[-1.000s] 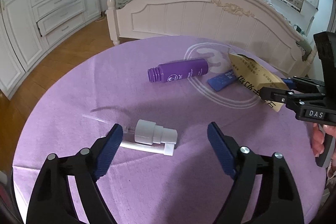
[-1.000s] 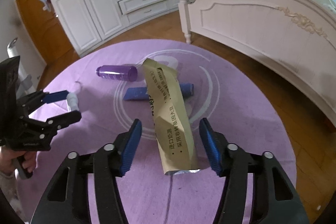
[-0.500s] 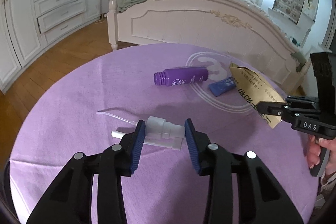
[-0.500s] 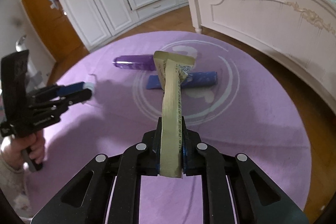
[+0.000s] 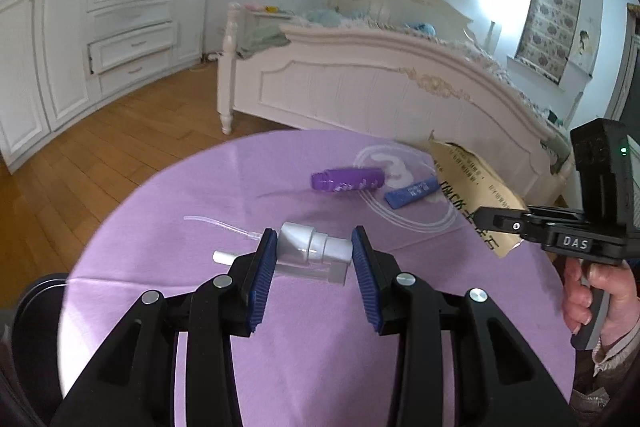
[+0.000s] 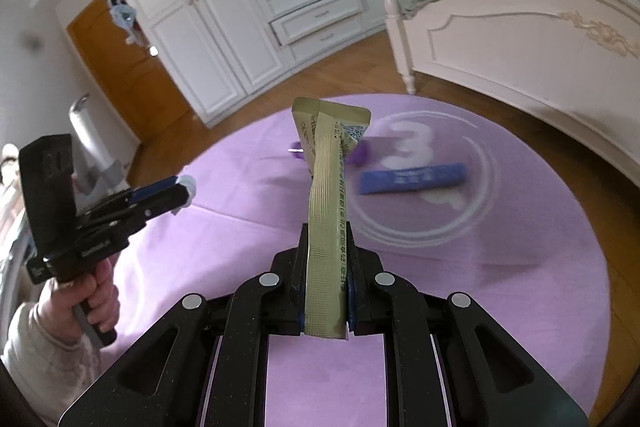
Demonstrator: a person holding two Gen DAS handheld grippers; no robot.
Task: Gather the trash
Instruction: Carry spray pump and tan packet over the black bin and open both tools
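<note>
1. Left wrist view: the left gripper has its blue pads clamped on the white pump head, one pad on each side. A second ago the jaws stood wide with the pump lying flat on the purple tablecloth; they closed around it in the first half of that second and now it sits up off the cloth, carried.
2. Right wrist view: the right gripper is squeezed nearly shut on the gold sachet, which sticks up and forward, folded along its length. Earlier the sachet lay flat between open jaws; the pads pinched in and haven't changed since half a second ago.
3. Both views show more floor and wall than before, so both tools look raised off the table.
4. Left behind, far on the cloth: the purple bottle lying on its side and the blue packet just right of it, near the white ring print.
5. Hard to see: in the right wrist view the sachet covers most of the purple bottle, just smudges either side. The pump's clear dip tube is faint and trails left. The cloth and packet are motion-blurred there too.
6. Each hand shows only partly: the right hand is cut off at the frame's edge, the left hand wraps its handle.
</note>
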